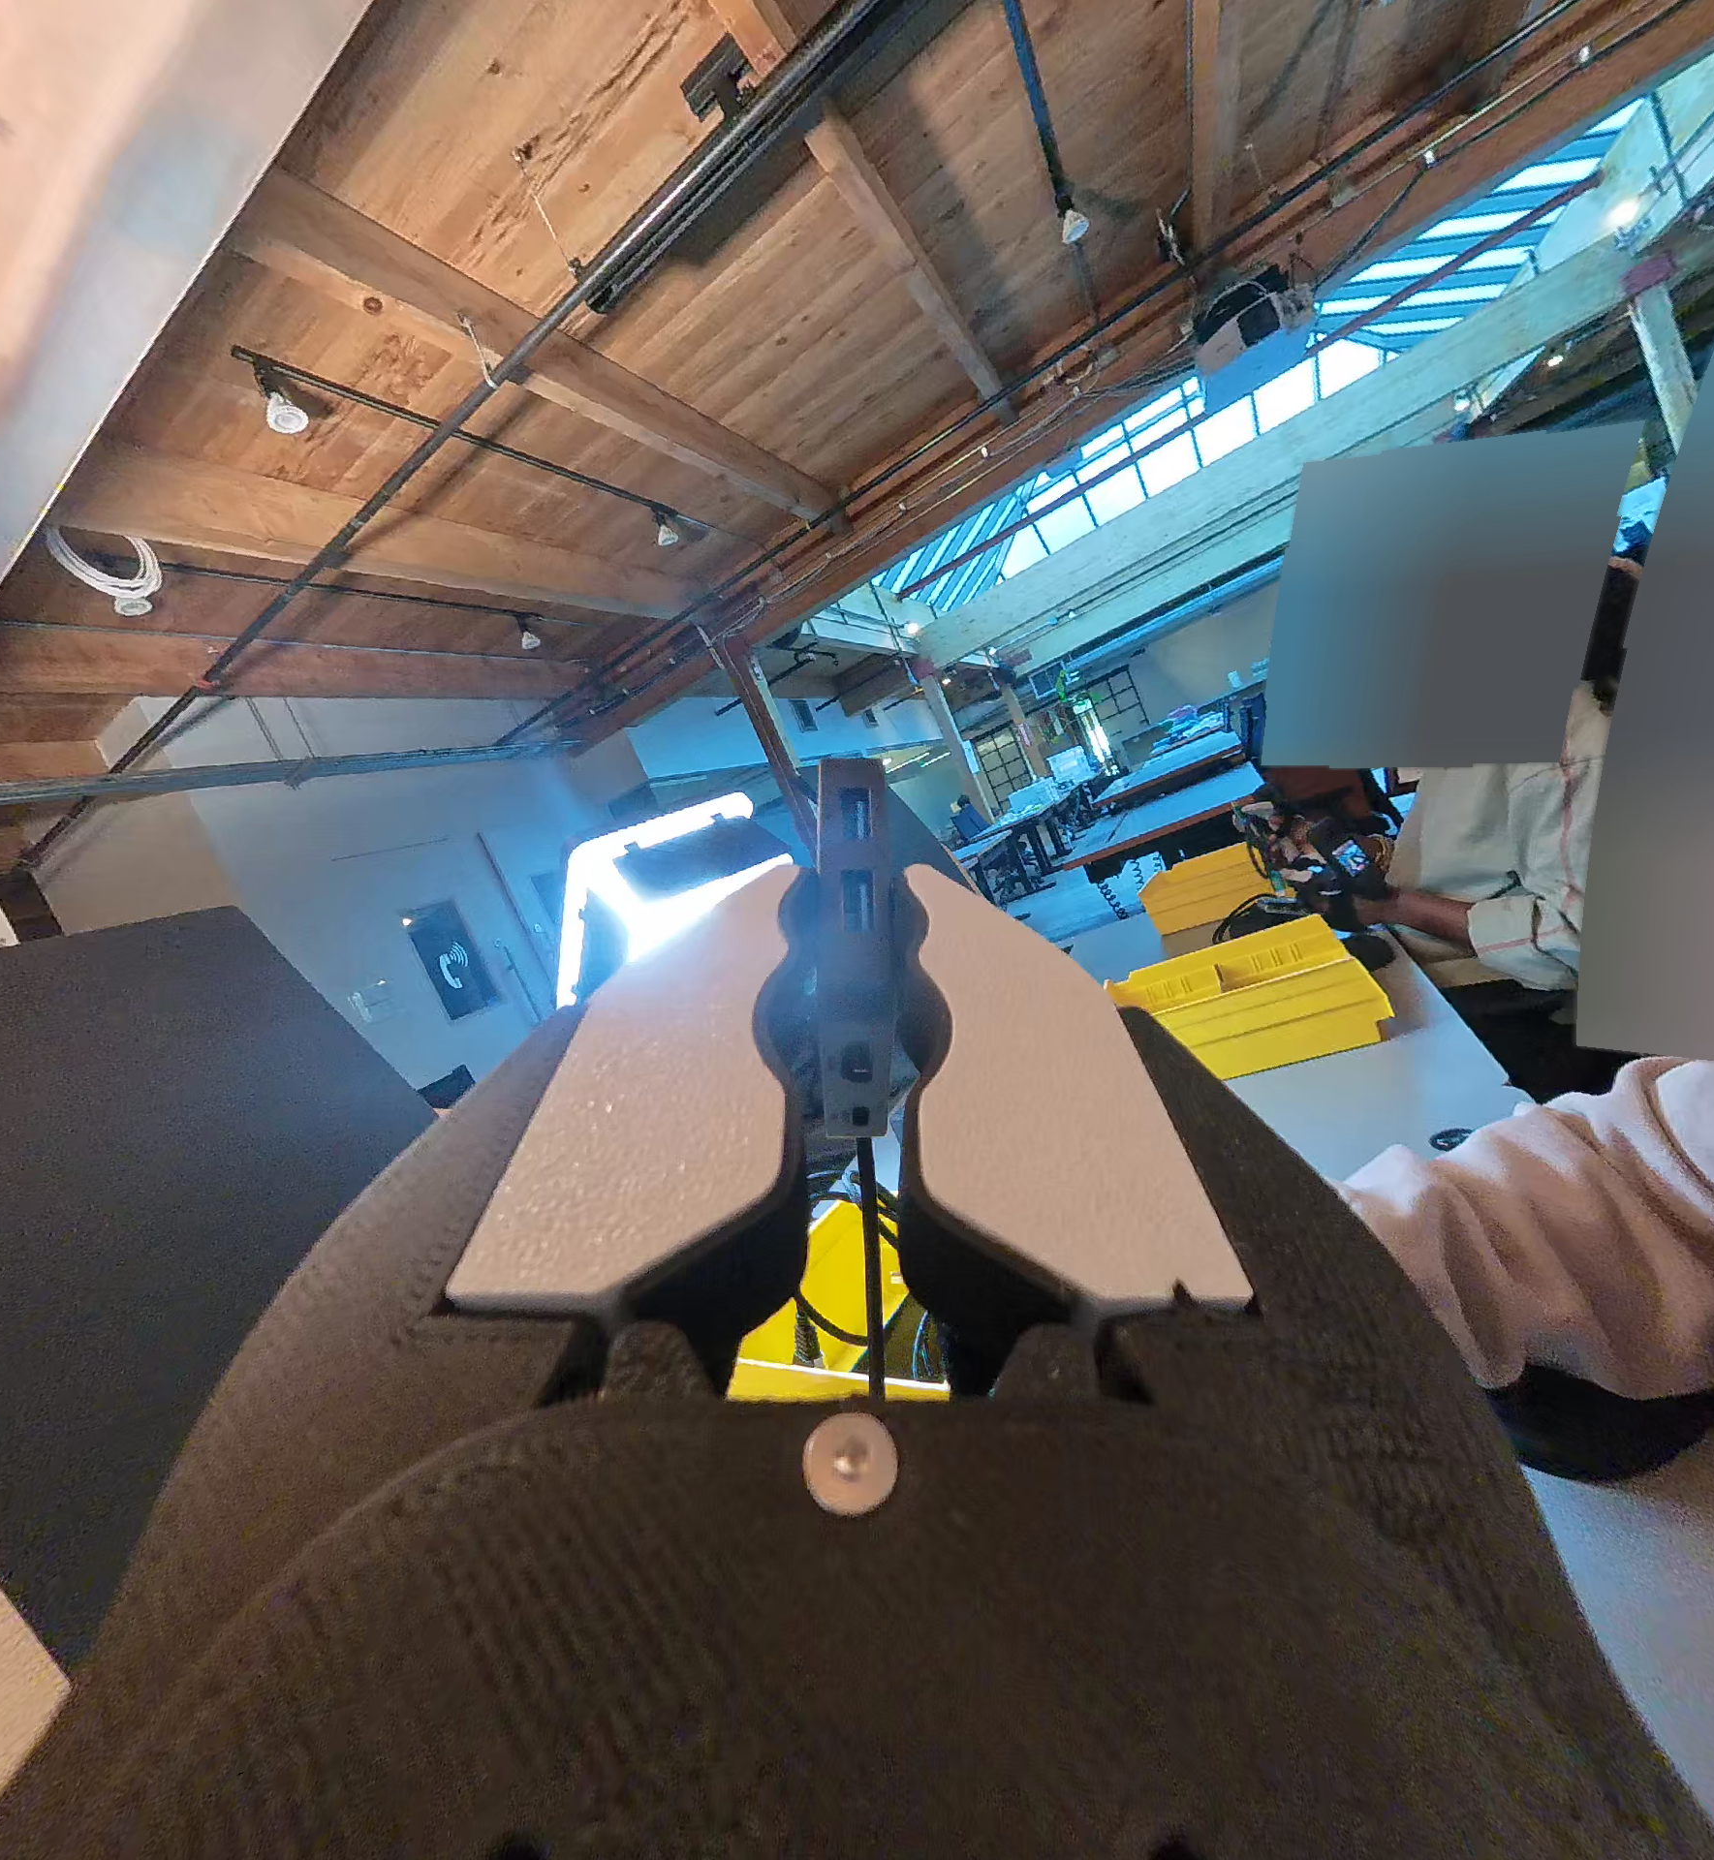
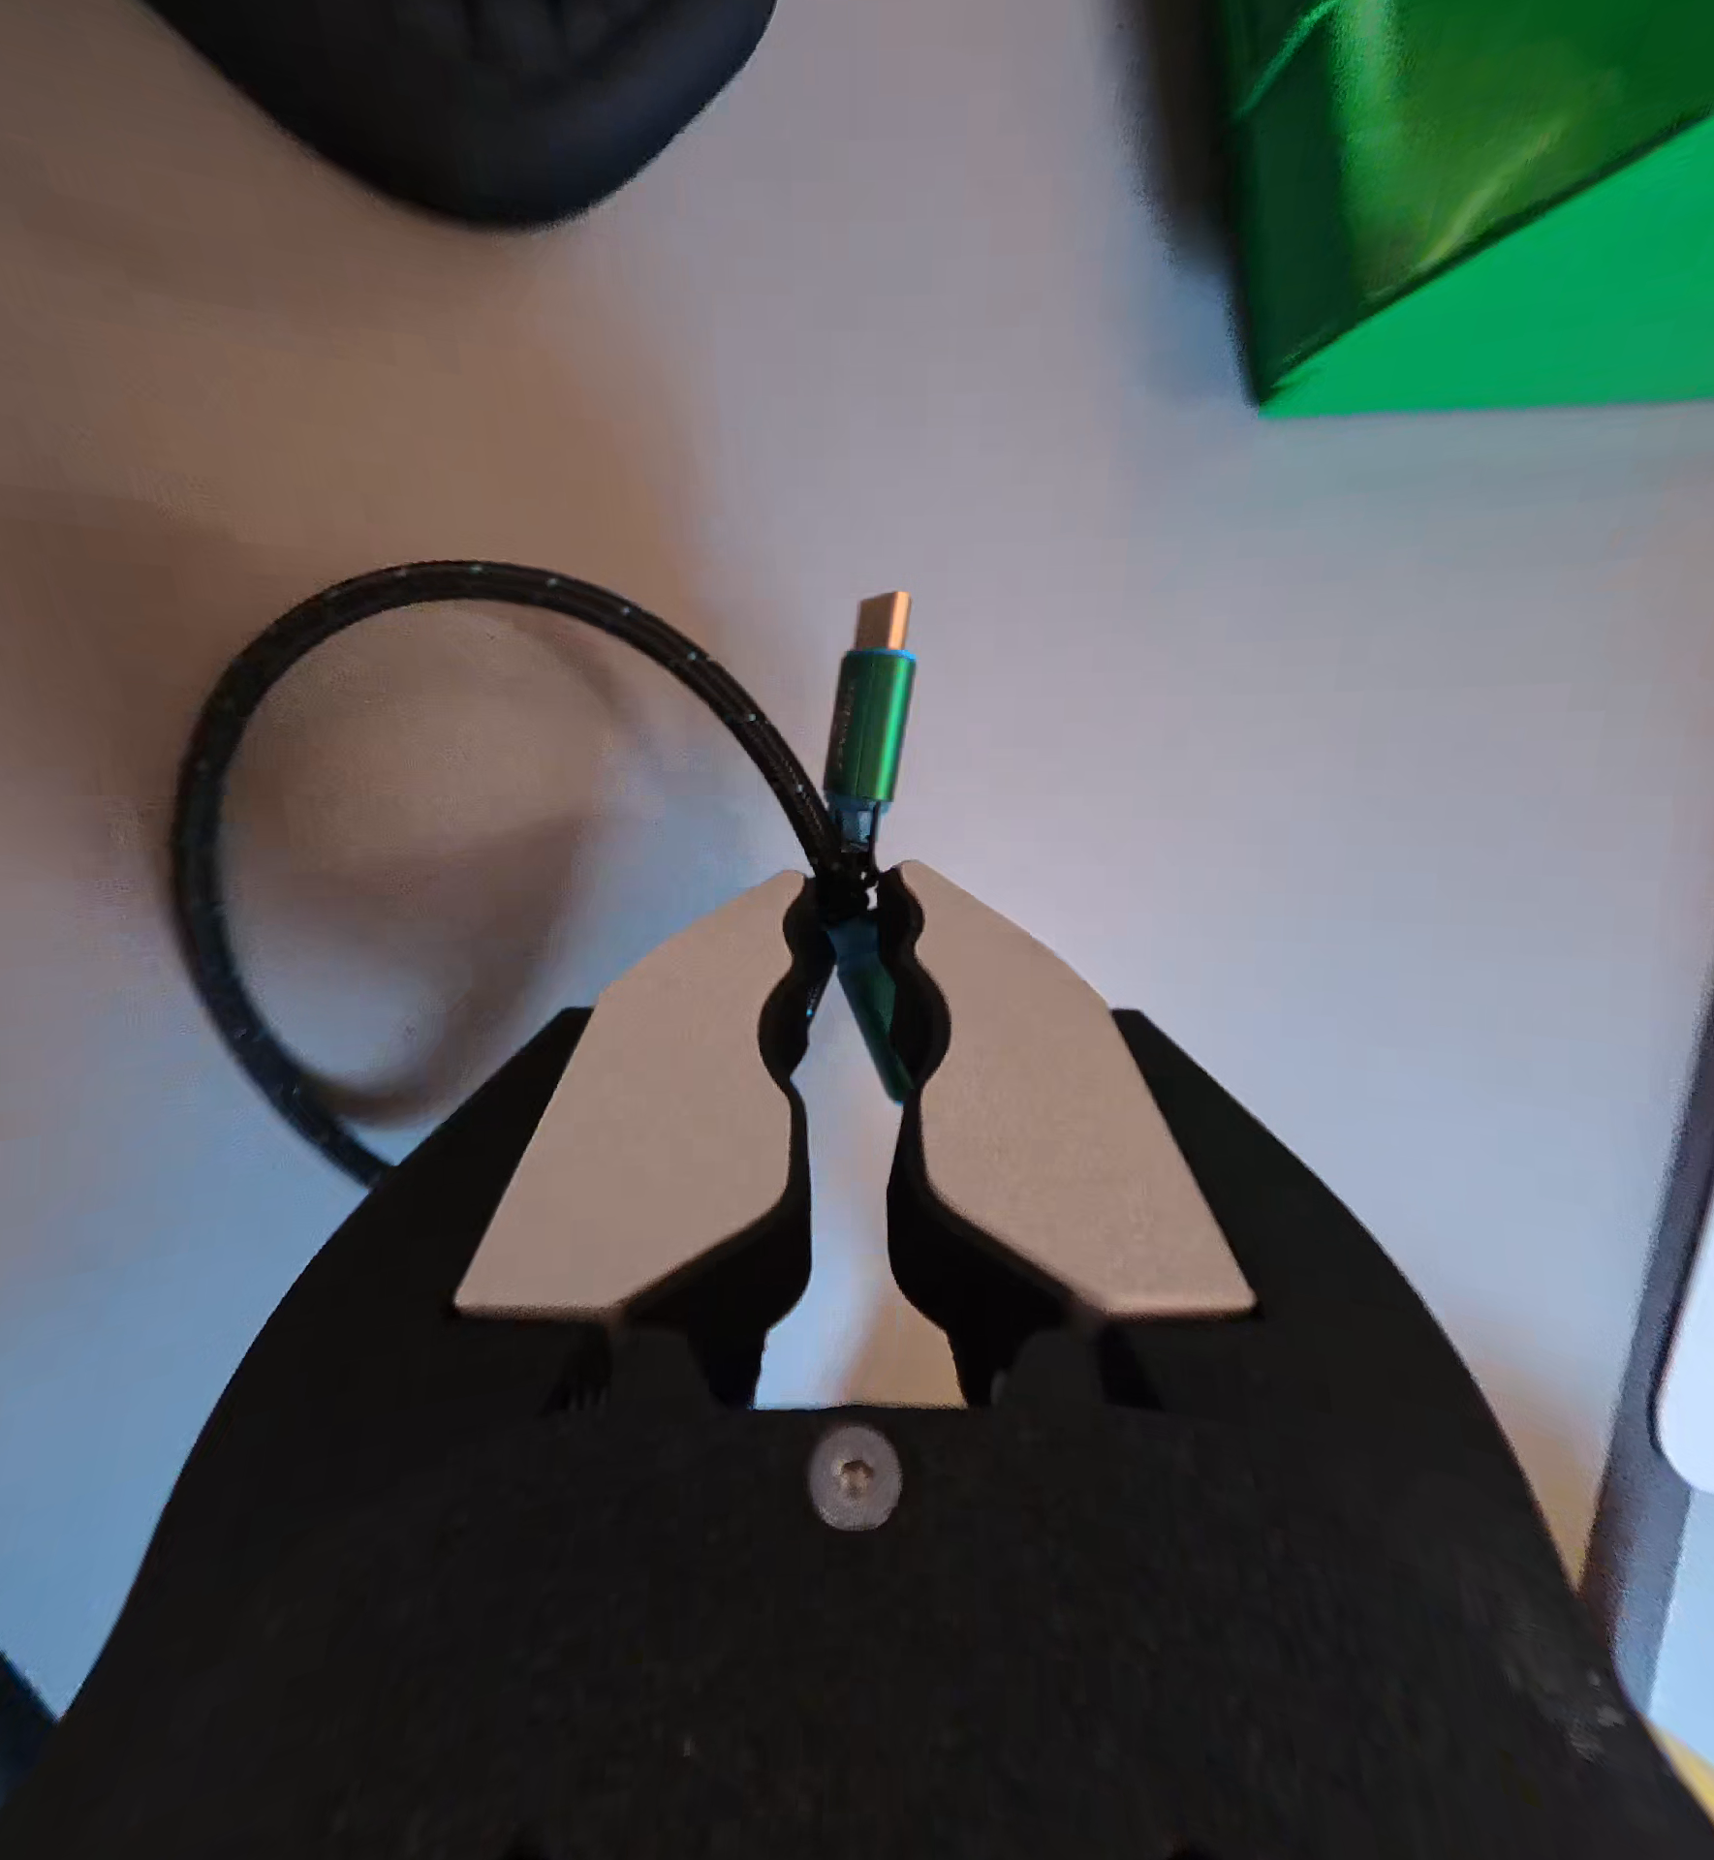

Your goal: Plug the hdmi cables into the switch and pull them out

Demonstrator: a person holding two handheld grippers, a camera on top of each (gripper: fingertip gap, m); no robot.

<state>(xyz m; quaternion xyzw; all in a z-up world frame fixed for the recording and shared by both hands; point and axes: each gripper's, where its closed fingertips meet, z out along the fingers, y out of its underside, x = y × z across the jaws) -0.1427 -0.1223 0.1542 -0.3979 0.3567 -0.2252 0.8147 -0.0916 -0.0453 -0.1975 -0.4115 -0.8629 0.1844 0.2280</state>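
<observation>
Left fingers (image 1: 850,991): closed on the switch (image 1: 855,946), held edge-on.
Right fingers (image 2: 847,886): gripping the cable (image 2: 410,604) behind its plug (image 2: 873,720).
Risk: the plug sits tilted and could miss the port.

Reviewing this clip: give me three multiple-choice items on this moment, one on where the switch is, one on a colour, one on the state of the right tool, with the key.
1. Where is the switch?
A. Flat on the table
B. Clamped in the left tool
C. In a yellow bin

2. What colour is the plug shell on the cable?
A. Green
B. Red
C. White

3. What is the state of the right tool?
A. Wide open, empty
B. Shut on the cable
C. Shut on the green box

Key: 1 B, its fingers press on both sides of the switch; 2 A, a green metallic shell shows behind the bare connector; 3 B, the tips pinch the braided cable just behind the plug.
</observation>
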